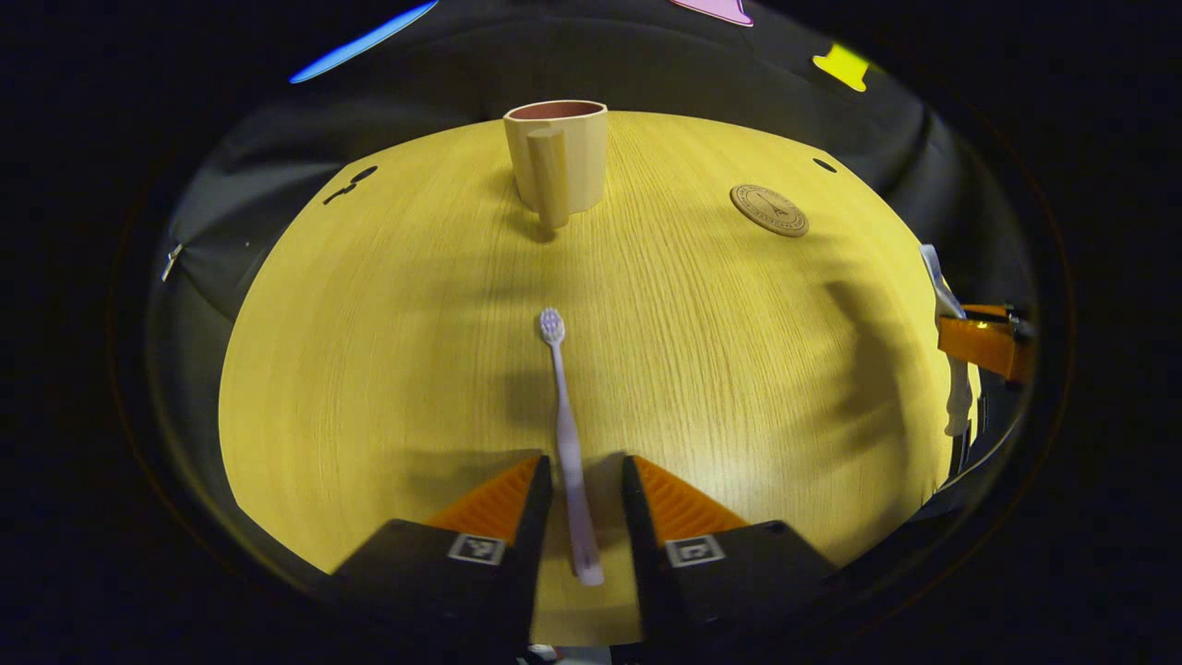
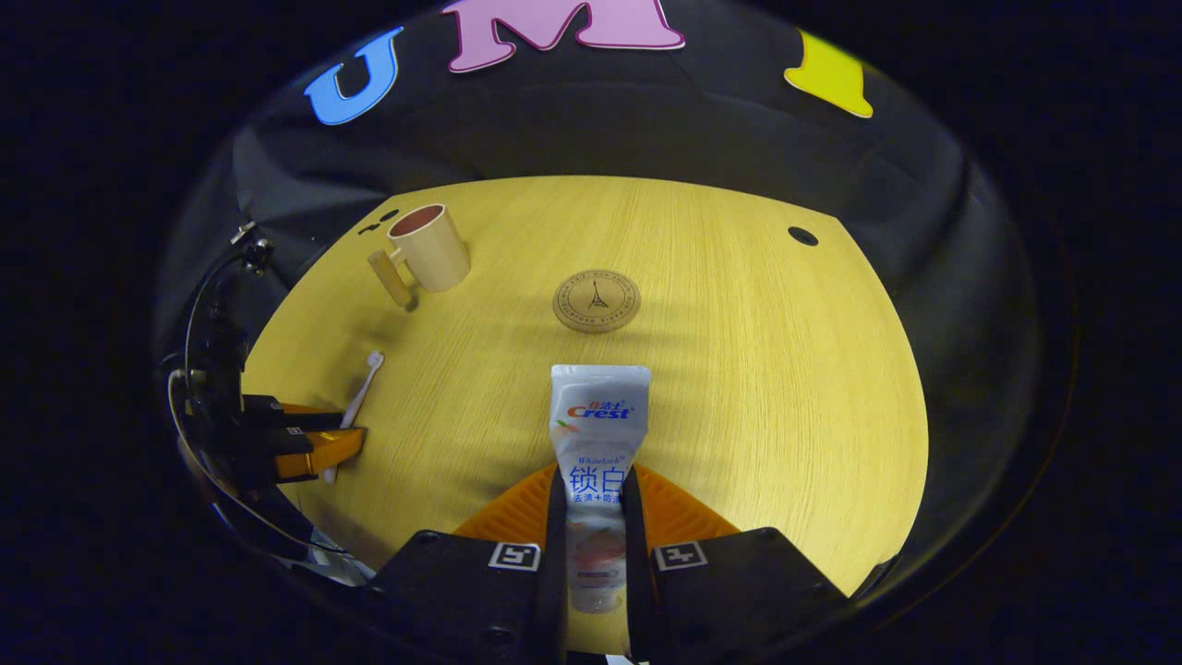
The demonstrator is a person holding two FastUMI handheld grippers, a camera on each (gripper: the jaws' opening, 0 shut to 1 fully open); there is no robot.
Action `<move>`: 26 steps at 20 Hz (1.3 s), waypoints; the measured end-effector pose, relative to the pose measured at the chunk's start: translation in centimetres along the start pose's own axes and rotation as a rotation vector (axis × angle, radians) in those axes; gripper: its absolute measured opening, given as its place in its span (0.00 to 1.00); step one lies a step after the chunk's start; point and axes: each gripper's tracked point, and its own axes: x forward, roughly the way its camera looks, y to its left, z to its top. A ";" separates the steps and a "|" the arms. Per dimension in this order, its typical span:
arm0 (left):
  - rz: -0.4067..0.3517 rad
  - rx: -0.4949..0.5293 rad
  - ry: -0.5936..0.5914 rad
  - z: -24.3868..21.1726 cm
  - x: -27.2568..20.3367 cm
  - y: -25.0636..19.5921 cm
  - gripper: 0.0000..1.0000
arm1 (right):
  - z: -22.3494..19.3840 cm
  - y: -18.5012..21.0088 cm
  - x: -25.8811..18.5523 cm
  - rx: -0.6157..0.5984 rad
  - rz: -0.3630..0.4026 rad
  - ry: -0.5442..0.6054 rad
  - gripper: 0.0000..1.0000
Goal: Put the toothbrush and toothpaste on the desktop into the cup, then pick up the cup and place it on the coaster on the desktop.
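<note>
In the left gripper view, the toothbrush (image 1: 565, 434) lies on the table (image 1: 369, 369), its handle between the fingers of the left hand-held gripper (image 1: 587, 485). The cup (image 1: 557, 157) stands far behind it. The coaster (image 1: 769, 210) lies to the right of the cup. In the right gripper view, the toothpaste (image 2: 597, 462) sits between the fingers of the right hand-held gripper (image 2: 596, 494), with the coaster just behind it.
</note>
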 end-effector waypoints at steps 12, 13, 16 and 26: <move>-0.057 0.035 -0.031 0.2 0.0 -0.7 0.07 | 9.4 2.8 0.0 -0.046 0.050 -0.142 0.30; -0.063 0.028 -0.040 0.3 -0.1 -0.7 0.06 | 10.5 3.1 -0.1 -0.048 0.056 -0.157 0.29; -0.066 -0.006 -0.091 0.6 -0.9 -0.2 0.06 | 13.8 4.6 -0.1 -0.048 0.080 -0.211 0.29; -0.149 -0.220 -0.306 4.4 -10.0 1.3 0.06 | 24.5 12.8 1.3 -0.086 0.200 -0.459 0.29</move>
